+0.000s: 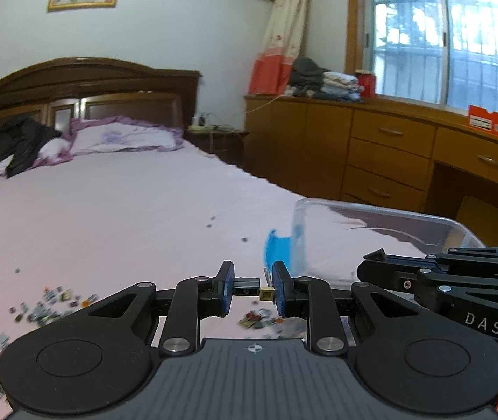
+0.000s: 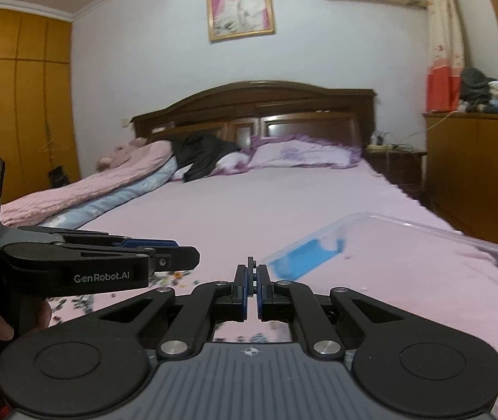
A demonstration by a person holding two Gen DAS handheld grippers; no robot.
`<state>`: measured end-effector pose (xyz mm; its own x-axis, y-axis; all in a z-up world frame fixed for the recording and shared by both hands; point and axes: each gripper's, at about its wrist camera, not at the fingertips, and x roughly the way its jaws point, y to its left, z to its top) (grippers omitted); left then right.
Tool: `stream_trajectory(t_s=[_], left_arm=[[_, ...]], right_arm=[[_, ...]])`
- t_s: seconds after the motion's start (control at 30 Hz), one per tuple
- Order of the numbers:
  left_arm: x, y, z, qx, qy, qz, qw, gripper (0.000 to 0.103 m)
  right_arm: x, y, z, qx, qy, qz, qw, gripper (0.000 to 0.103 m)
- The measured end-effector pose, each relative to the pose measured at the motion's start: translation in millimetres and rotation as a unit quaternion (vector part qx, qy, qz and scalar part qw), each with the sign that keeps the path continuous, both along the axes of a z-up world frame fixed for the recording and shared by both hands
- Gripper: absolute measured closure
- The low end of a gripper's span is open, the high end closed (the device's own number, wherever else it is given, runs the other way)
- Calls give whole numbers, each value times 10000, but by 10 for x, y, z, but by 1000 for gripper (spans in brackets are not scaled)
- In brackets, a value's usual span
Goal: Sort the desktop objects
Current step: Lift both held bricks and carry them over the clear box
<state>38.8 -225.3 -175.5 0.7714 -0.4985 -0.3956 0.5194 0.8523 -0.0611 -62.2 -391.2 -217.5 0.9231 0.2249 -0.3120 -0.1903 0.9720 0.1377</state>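
Small black-and-tan toy brick piece [image 1: 251, 287] sits clamped in left gripper [image 1: 251, 288], jaws partly closed. Right gripper [image 2: 253, 292] jaws nearly together, pinching a thin dark piece [image 2: 251, 263]. Clear plastic bin [image 1: 382, 211] lies just beside.

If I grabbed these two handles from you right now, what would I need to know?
Left gripper: shut on a small dark-and-tan brick piece, held above the bed.
Right gripper: shut on a thin dark piece that pokes up between the pads.
Clear bin, with a blue handle, sits on the bed ahead to the right; its contents cannot be made out.
Left to do: many small pieces lie scattered on the sheet, mostly to the left. Probably drop both held pieces in the bin next.
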Motion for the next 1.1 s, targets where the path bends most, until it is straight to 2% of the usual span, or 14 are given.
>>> stream_trajectory(t_s=[0.47,1.1], left_arm=[[180,-519,47,-13,-78,-577,9983,78],[220,-990,-154,149,140,-1246,9920,78]], right_arm=[[-123,-583,-100,194,-144,-665,9975,98],[-189,-943,-414,222,36,-1557,9876,98]])
